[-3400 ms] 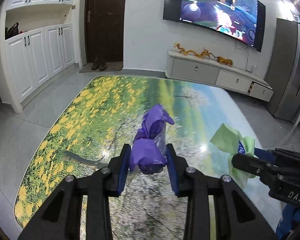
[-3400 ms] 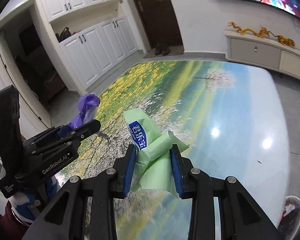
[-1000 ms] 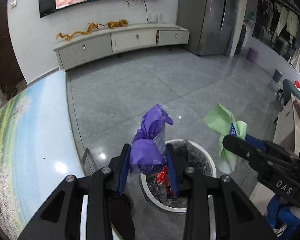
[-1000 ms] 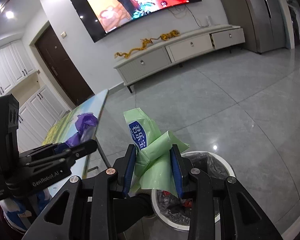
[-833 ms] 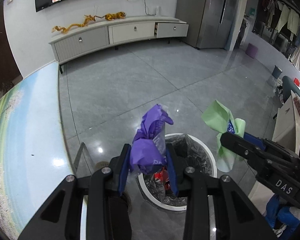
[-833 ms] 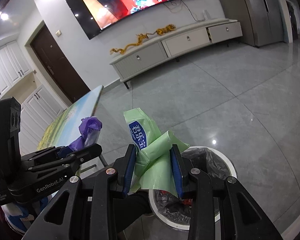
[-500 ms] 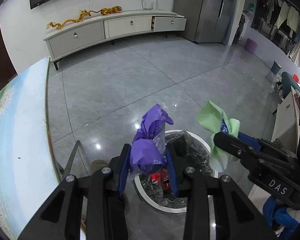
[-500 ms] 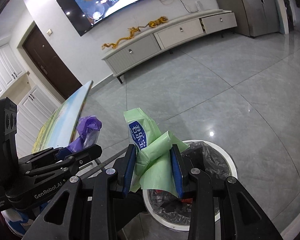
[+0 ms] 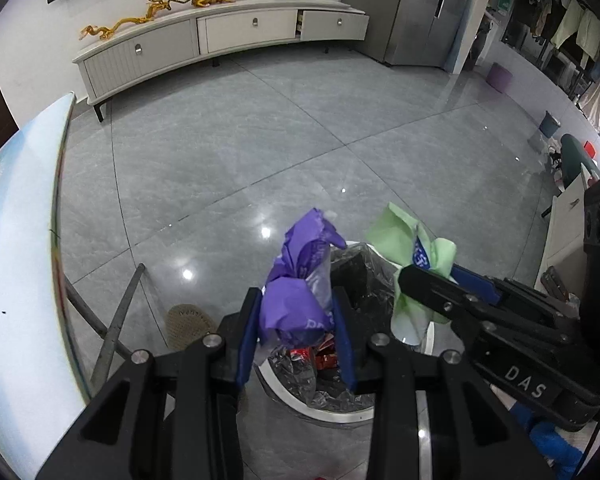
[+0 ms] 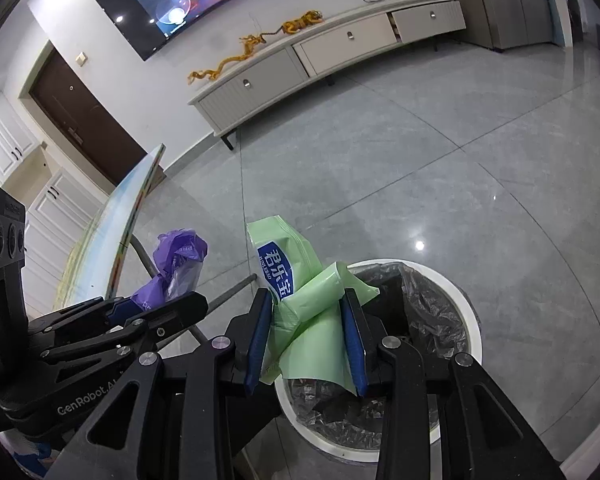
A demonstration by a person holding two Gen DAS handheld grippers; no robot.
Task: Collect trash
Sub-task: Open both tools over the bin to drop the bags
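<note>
My left gripper (image 9: 296,332) is shut on a crumpled purple wrapper (image 9: 296,288) and holds it above the near rim of a round white trash bin (image 9: 332,414) lined with a black bag. My right gripper (image 10: 306,340) is shut on a green wrapper with a blue label (image 10: 300,300), held over the left rim of the same bin (image 10: 466,304). Red trash (image 9: 320,356) lies inside the bin. The right gripper with the green wrapper (image 9: 408,240) shows right of the purple one. The left gripper with the purple wrapper (image 10: 176,268) shows at left in the right wrist view.
The table with the landscape print (image 9: 16,264) lies at left, its metal legs (image 9: 116,328) near the bin. A slipper (image 9: 188,320) lies on the grey tiled floor. A low TV cabinet (image 9: 220,36) stands against the far wall. Furniture (image 9: 568,216) stands at right.
Both grippers have swung away from the table and down toward the bin, each still holding its wrapper. The bin is nearer and more directly below them.
</note>
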